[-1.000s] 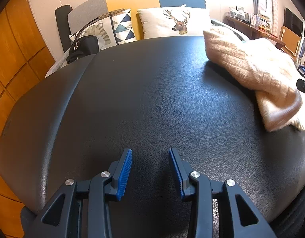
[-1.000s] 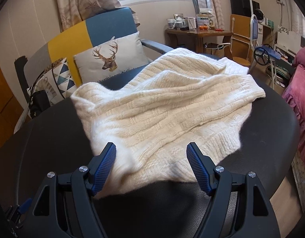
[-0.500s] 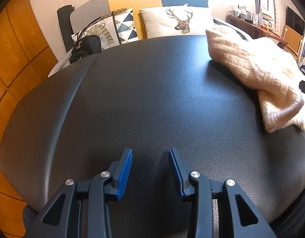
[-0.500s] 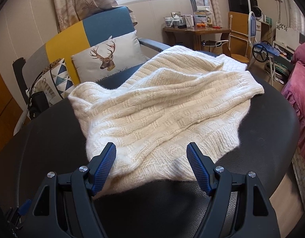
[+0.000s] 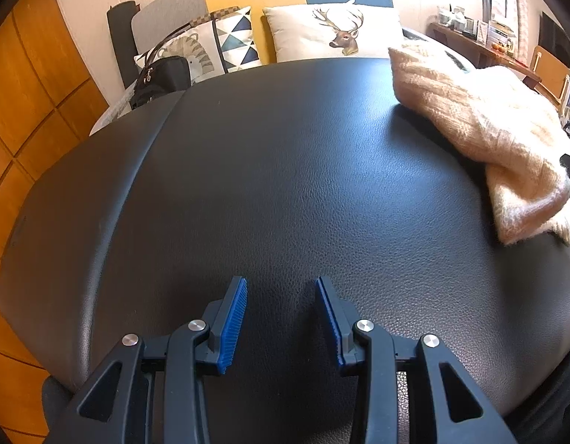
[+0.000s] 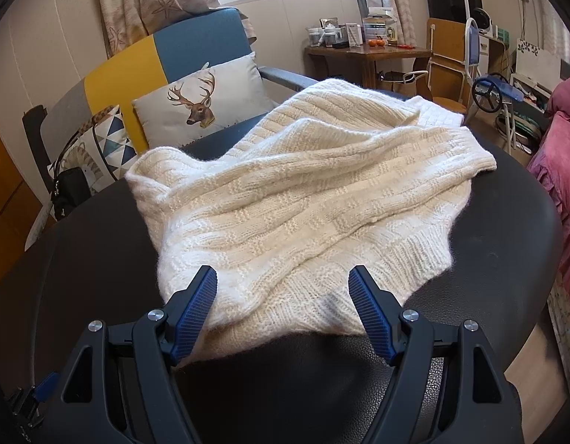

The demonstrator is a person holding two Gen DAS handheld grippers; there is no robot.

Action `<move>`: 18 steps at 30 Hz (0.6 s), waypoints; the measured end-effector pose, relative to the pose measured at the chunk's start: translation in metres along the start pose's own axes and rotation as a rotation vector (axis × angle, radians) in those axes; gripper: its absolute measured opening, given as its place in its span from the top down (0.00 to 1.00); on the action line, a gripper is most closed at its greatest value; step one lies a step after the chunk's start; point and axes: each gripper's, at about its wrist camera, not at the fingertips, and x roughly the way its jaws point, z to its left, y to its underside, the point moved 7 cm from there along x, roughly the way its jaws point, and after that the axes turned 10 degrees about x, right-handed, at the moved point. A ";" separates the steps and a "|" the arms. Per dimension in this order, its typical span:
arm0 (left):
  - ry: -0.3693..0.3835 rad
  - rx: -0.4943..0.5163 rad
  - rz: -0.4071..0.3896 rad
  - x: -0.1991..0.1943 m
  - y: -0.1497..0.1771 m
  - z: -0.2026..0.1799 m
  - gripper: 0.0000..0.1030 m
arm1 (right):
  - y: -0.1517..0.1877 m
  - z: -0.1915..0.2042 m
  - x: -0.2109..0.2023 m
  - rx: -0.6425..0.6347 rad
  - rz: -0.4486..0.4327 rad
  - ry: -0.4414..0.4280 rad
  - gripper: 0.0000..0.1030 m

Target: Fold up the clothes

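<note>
Nothing has really changed over the last second — my left gripper point(image 5: 281, 298) still hangs partly open and empty over the bare black worktop point(image 5: 285, 185), my right gripper point(image 6: 283, 296) stays wide open, empty, at the near edge of the rumpled cream sweater point(image 6: 303, 199). Folding hasn't begun.

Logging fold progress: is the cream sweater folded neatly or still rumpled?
Rumpled. The cream sweater lies in a loose heap on the black table, with uneven creases and layers.
</note>
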 end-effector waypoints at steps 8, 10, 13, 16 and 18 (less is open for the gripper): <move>-0.008 0.005 0.011 0.002 0.002 0.000 0.62 | -0.014 0.004 0.010 -0.012 -0.015 0.015 0.26; -0.014 0.006 0.011 0.003 0.002 0.001 0.62 | -0.025 0.005 0.016 -0.010 -0.022 0.026 0.26; -0.019 0.008 0.011 0.005 0.001 0.001 0.62 | -0.038 0.007 0.028 -0.027 0.001 0.044 0.26; -0.019 0.013 0.006 0.005 0.001 0.001 0.62 | -0.049 0.009 0.035 -0.059 0.028 0.060 0.26; -0.015 0.020 0.000 0.005 0.000 -0.001 0.62 | -0.056 0.009 0.036 -0.091 0.036 0.069 0.26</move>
